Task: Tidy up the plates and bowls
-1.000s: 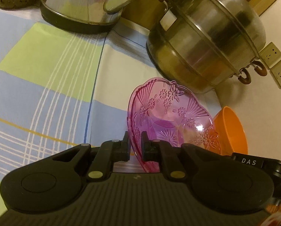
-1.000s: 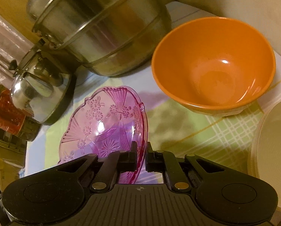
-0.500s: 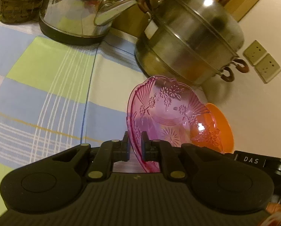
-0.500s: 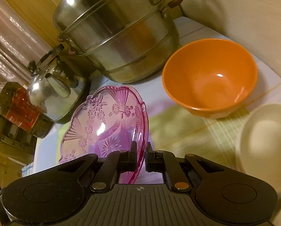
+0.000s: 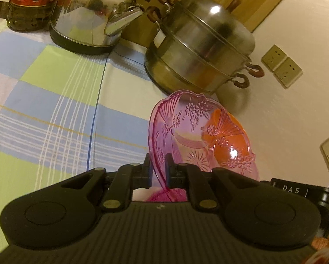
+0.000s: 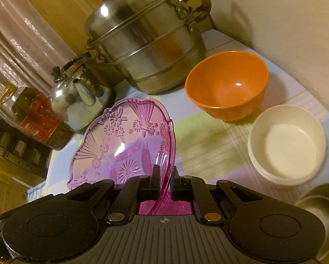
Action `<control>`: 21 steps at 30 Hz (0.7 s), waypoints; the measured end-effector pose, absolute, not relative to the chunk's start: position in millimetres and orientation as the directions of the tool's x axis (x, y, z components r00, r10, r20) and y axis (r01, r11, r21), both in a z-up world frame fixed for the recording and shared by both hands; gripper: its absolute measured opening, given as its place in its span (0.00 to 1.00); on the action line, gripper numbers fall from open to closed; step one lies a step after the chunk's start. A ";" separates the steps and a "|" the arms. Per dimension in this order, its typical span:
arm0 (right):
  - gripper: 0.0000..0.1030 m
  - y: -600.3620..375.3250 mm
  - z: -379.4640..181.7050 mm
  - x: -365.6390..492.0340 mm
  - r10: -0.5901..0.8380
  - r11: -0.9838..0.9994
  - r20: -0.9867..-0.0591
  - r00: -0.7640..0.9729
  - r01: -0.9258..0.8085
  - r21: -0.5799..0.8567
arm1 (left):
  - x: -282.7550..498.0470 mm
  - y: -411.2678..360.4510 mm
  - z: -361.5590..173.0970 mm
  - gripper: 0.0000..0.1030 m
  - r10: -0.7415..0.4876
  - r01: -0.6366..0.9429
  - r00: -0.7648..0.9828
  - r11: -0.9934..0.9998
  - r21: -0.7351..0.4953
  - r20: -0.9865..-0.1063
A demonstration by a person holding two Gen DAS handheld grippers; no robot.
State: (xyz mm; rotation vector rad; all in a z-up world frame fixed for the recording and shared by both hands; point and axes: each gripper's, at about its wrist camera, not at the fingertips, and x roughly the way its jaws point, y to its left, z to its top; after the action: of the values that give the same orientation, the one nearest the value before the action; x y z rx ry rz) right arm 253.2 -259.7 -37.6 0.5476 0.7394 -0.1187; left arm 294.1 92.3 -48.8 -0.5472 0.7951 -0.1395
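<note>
A kettle (image 6: 80, 98) is sitting left of the steamer pot (image 6: 146, 44); two bowls (image 6: 227, 85) are lying right of it.

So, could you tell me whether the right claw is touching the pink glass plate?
Touching. In the right wrist view, the right claw is shut on the rim of the pink glass plate, one pad pressing on each face.

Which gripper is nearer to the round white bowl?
Right. The right gripper has the round white bowl close beside it; the left gripper view does not show it.
</note>
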 end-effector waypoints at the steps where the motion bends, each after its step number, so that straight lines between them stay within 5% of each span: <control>1: 0.08 -258.6 -36.5 247.1 0.087 0.855 -0.665 0.742 0.288 0.432 | 288.1 92.0 -48.1 0.09 -0.326 -0.076 0.695 0.853 -0.516 -0.641; 21: 0.08 -244.6 -45.1 129.2 0.098 0.825 -0.674 0.732 0.320 0.467 | 178.0 64.7 -39.0 0.09 -0.339 -0.033 0.682 0.871 -0.490 -0.648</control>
State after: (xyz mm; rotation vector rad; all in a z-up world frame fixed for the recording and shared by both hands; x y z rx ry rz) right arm 129.2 -244.6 -45.1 0.6022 0.7497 -0.1306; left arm 178.0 64.7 -39.0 -0.4967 0.8097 -0.1800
